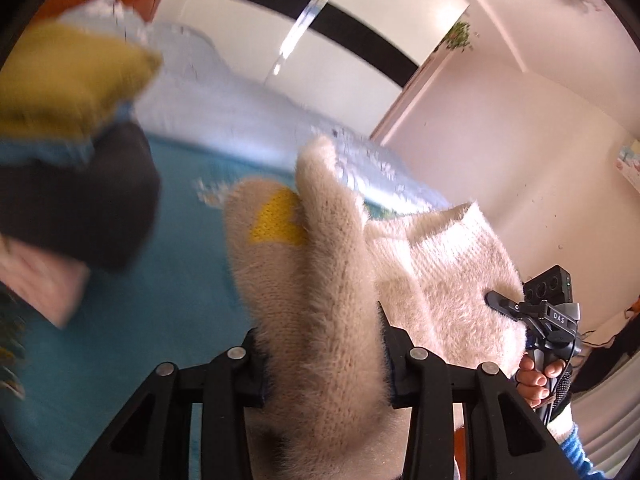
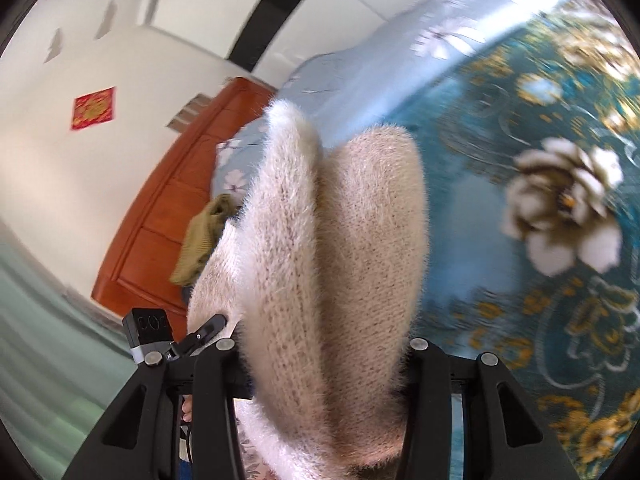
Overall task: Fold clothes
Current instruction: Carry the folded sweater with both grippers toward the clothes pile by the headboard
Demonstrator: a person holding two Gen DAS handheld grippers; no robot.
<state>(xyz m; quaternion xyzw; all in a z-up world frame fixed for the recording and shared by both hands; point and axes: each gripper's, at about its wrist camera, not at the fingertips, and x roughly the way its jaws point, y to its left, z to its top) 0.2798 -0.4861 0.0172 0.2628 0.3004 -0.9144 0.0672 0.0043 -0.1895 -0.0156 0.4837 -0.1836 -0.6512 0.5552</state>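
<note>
Two bunches of one fluffy cream knitted sweater (image 1: 320, 280) are clamped, one in my left hand-held gripper (image 1: 324, 344), one in my right hand-held gripper (image 2: 324, 360), lifted over the teal floral bedspread (image 2: 520, 320). Next: spread it flat for folding.

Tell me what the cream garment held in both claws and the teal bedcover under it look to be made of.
Cream sweater: a fuzzy knit, probably mohair-like or acrylic yarn; fine hairs stand off its edges and knit rows show. A yellow knit patch sits in it. Teal bedcover: seemingly a woven or printed cloth with a slight sheen, patterned with gold scrolls and white flowers; blur leaves the weave unclear.
</note>
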